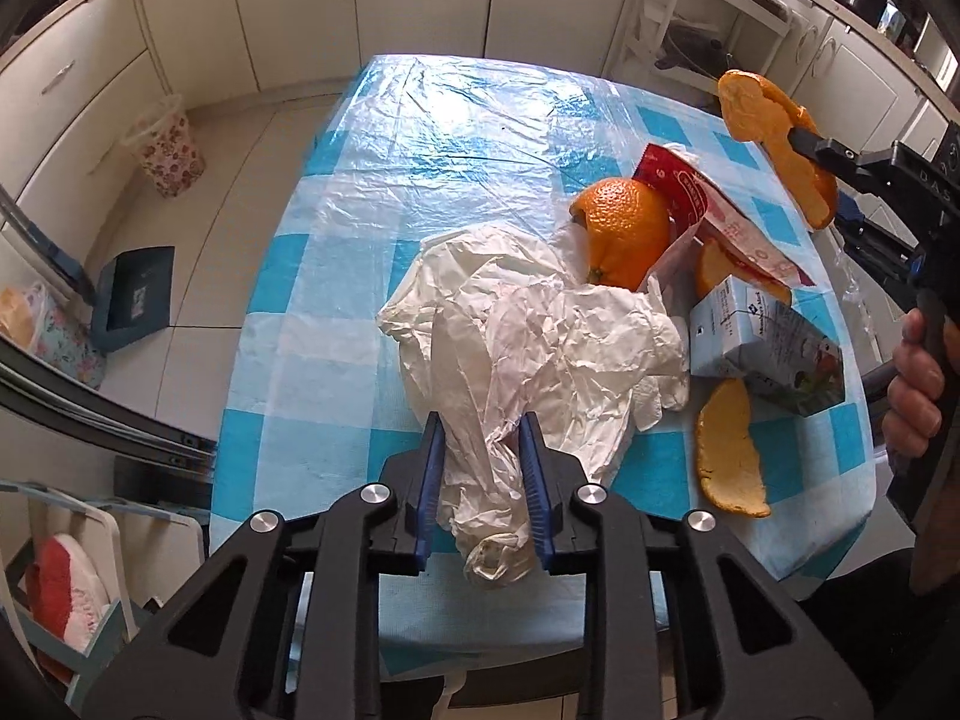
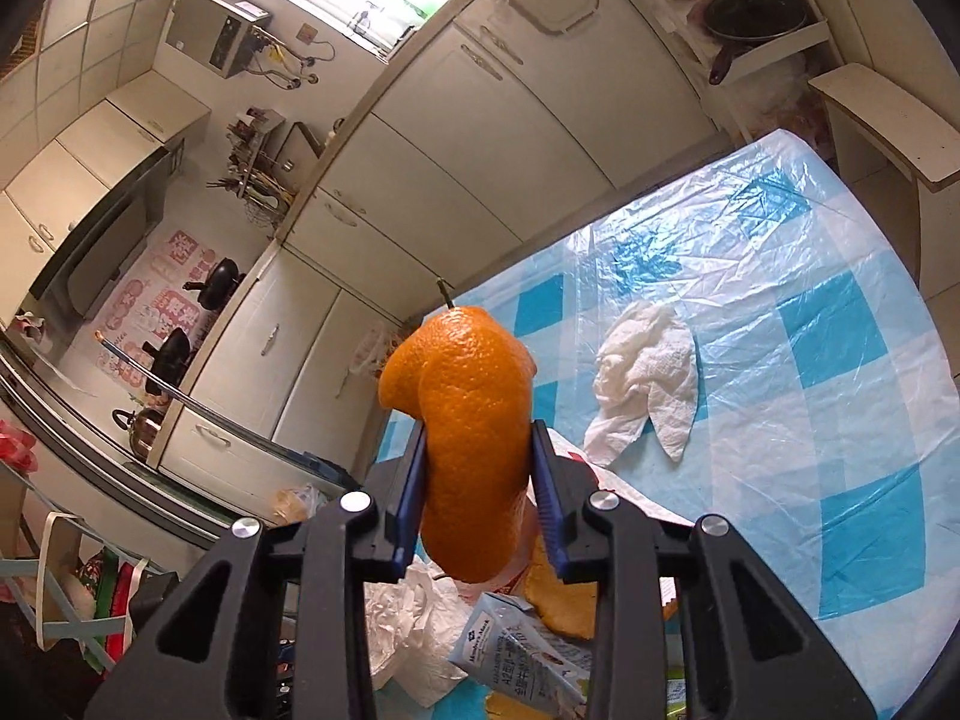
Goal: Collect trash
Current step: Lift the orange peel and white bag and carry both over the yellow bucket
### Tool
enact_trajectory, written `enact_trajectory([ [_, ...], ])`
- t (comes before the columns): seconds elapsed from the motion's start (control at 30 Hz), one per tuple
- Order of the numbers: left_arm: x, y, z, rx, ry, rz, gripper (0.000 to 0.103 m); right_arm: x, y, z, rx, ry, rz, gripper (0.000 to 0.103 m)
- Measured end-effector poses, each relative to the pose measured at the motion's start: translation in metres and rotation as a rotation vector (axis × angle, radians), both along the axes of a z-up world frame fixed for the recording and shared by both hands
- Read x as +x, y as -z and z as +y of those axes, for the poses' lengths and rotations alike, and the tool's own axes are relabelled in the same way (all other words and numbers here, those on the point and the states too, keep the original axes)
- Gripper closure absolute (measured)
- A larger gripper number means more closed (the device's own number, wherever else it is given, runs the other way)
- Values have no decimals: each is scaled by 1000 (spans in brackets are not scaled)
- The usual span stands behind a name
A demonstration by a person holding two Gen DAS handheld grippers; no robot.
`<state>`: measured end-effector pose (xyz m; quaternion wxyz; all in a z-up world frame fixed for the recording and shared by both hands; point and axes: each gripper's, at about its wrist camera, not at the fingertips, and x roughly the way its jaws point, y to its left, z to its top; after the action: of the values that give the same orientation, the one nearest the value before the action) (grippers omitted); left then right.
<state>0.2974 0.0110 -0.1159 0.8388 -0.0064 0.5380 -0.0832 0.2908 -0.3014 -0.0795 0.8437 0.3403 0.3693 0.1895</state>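
My left gripper (image 1: pixel 482 429) is shut on a crumpled white plastic bag (image 1: pixel 528 330) that lies on the blue-checked table (image 1: pixel 336 312). My right gripper (image 2: pixel 480 435) is shut on a large orange peel (image 2: pixel 471 420) and holds it up above the table's right side; the peel also shows in the left wrist view (image 1: pixel 774 120). Beside the bag lie an orange peel dome (image 1: pixel 624 228), a red and white wrapper (image 1: pixel 714 210), a small milk carton (image 1: pixel 768 348) and a curved peel strip (image 1: pixel 726 450). A crumpled white tissue (image 2: pixel 648 378) lies farther out on the table.
A clear plastic sheet (image 1: pixel 456 138) covers the far half of the table. A floral bin (image 1: pixel 168 150) stands on the floor at the left by white cabinets (image 1: pixel 198 12). A blue dustpan (image 1: pixel 135 294) lies on the floor. A shelf unit (image 1: pixel 696 24) stands behind the table.
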Motion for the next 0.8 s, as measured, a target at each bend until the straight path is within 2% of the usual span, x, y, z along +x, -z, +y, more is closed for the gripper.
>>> enact_trajectory([
  [0.33, -8, -32, 22, -88, -38, -111, 80, -8, -15, -5, 3, 7, -62, 70],
  [0.5, -17, -56, 31, -210, -24, -202, 80, -16, -24, -14, 3, 24, -97, 70],
  [0.6, -20, -62, 23, -253, 7, -229, 80, -25, -30, -25, -19, 41, -114, 70],
  [0.8, -26, -64, -20, -277, 108, -232, 80, -49, -33, -66, -52, 119, -107, 70],
])
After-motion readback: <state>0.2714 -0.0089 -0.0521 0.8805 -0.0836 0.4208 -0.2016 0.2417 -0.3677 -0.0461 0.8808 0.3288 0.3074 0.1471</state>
